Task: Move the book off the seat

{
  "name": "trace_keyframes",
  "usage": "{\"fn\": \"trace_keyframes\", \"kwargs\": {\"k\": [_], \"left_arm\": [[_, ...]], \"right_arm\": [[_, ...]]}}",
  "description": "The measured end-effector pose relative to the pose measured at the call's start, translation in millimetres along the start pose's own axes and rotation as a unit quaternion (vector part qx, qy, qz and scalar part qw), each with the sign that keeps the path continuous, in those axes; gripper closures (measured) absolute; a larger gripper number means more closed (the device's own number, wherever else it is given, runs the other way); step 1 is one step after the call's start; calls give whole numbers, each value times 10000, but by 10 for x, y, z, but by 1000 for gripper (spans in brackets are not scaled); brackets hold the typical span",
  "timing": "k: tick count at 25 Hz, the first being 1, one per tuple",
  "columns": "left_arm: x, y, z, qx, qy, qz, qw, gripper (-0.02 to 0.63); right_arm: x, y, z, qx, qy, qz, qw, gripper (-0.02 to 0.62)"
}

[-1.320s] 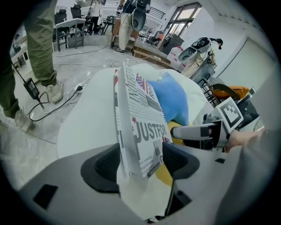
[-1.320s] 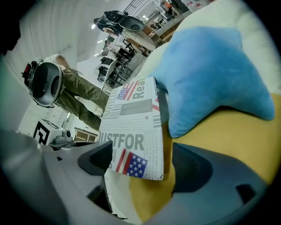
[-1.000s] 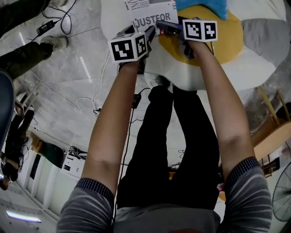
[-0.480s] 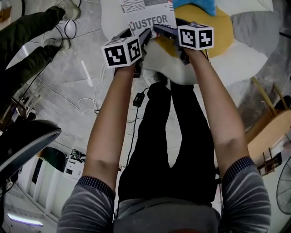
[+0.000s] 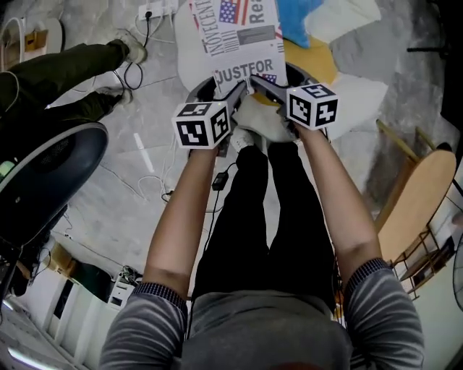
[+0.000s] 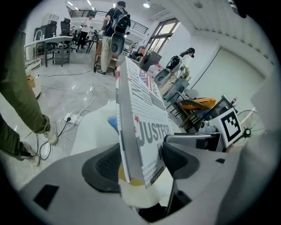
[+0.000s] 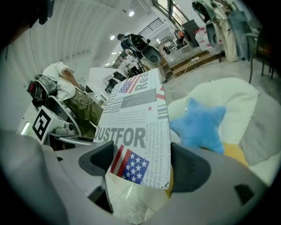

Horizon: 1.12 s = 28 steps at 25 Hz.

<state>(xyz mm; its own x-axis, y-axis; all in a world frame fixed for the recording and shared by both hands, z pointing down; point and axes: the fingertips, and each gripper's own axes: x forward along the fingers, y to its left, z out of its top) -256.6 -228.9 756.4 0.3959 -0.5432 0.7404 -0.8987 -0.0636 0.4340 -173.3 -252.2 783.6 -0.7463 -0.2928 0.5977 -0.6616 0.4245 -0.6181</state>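
Observation:
The book (image 5: 242,43) has a newspaper-print cover with large letters and a flag. It hangs in the air above the seat (image 5: 362,94), a white and yellow cushion with a blue star pillow (image 5: 296,22) on it. My left gripper (image 5: 239,87) is shut on the book's lower end; in the left gripper view the book (image 6: 140,118) stands edge-on between the pads of that gripper (image 6: 140,162). My right gripper (image 5: 257,81) meets the same end from the right. In its own view the book (image 7: 136,114) faces up and the right gripper (image 7: 138,165) pads press its side edges.
A person in green trousers (image 5: 65,72) stands at the left by a dark round chair back (image 5: 43,181). Cables (image 5: 152,166) trail over the grey floor. A wooden folding chair (image 5: 412,202) leans at the right. My own legs are below the grippers.
Both grippers have come up and toward me with the book between them. More of the cover shows, and the seat now lies farther below and behind it.

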Motion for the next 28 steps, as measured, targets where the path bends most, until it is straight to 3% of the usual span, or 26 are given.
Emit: {"fn": "trace_keyframes", "kwargs": {"k": [9,18,22,28], "left_arm": [[-1167,-808,660,374,-725,-400,9959,284],[-2320,-1519,1166,985,-1298,-869,9828,284],[-2771,-2053,1284,1425,-1485,-1192,9713,284],[-3292,-2574,1536,2184,-1986,-1608,9418,284]], "right_arm": [[-1127,942,665,-695,-797,-312,9939,176],[-2168,1905,1140,-1194,-1636,-660,9771,176],[-2823,2197,1227,-1189,-2044,-873,9677,176],[-3473,2574,1421,-1337,-2795,-1191,9433,176]]}}
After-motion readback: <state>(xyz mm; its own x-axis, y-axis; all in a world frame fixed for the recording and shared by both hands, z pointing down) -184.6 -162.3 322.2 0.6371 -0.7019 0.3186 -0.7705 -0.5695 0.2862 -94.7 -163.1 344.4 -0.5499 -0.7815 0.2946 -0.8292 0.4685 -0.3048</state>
